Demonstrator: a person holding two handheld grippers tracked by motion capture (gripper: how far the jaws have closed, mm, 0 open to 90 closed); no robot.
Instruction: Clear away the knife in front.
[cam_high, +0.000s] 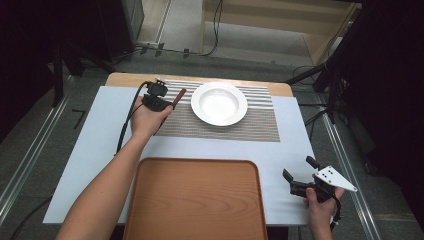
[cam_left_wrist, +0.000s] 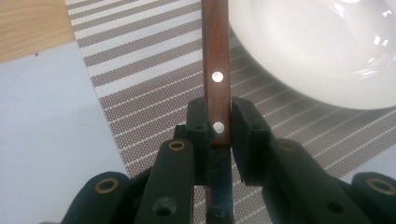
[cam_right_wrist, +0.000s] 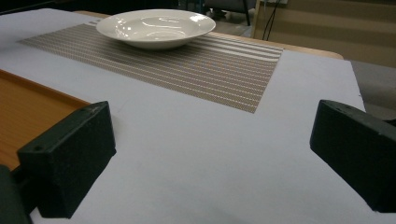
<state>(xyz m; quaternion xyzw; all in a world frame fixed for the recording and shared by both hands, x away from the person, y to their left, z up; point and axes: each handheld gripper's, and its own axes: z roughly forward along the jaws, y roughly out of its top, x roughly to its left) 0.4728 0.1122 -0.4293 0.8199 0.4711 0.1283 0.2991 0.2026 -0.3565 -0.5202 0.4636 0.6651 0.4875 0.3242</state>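
A wooden-handled utensil (cam_left_wrist: 216, 70) with two metal rivets stands between the jaws of my left gripper (cam_left_wrist: 216, 122), which is shut on the lower end of the handle. Its metal part runs down between the jaws. In the high view the left gripper (cam_high: 168, 104) hovers over the left end of a striped placemat (cam_high: 250, 125), with the brown handle (cam_high: 179, 97) sticking out toward a white deep plate (cam_high: 219, 103). The plate (cam_left_wrist: 327, 46) lies just right of the handle. My right gripper (cam_high: 299, 169) stands open and empty near the table's front right corner.
A large wooden tray (cam_high: 195, 200) lies at the table's front edge, its rim (cam_right_wrist: 42, 91) at the left of the right gripper view. Beyond the right gripper (cam_right_wrist: 210, 158) are white table cover, the placemat (cam_right_wrist: 210, 70) and the plate (cam_right_wrist: 155, 25). Cables and stands surround the table.
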